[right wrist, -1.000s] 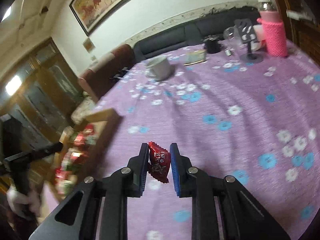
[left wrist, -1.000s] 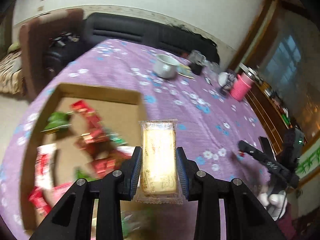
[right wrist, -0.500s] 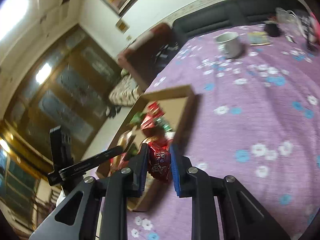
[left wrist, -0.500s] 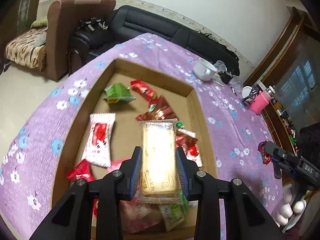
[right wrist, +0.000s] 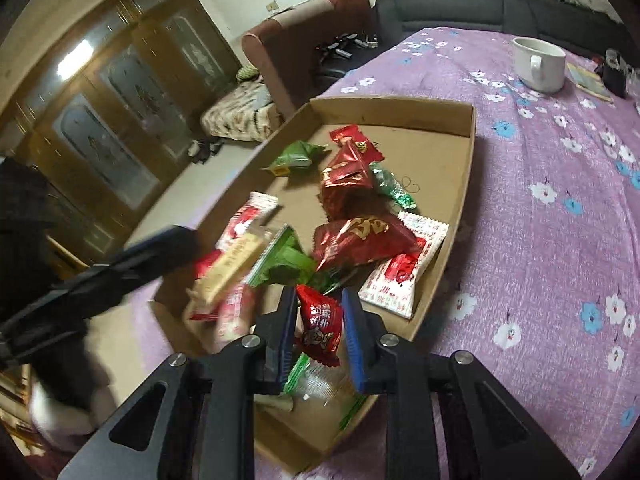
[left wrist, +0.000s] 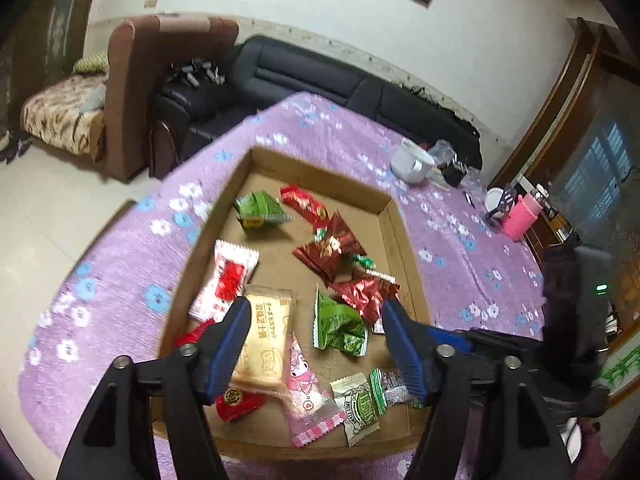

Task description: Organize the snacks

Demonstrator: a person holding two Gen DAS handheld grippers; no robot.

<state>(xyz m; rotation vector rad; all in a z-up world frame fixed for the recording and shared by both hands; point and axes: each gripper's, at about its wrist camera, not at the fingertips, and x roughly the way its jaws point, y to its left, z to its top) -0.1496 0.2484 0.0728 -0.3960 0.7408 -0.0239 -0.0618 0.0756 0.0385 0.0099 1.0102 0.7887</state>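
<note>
Left gripper [left wrist: 314, 322] spread wide, biscuit pack [left wrist: 264, 340] seemingly released into cardboard tray [left wrist: 404, 240]; right gripper [right wrist: 319, 326] clamped on red candy [right wrist: 320, 326] above tray for drop.

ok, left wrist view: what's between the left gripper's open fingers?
Inside the cardboard tray, a crumpled green wrapper lies between the left gripper's fingers; the cheese biscuit pack sits against the left finger.

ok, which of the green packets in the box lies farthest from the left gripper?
The green packet at the far end of the cardboard box, by itself beside a red wrapper; the other greens lie near the left gripper.
</note>
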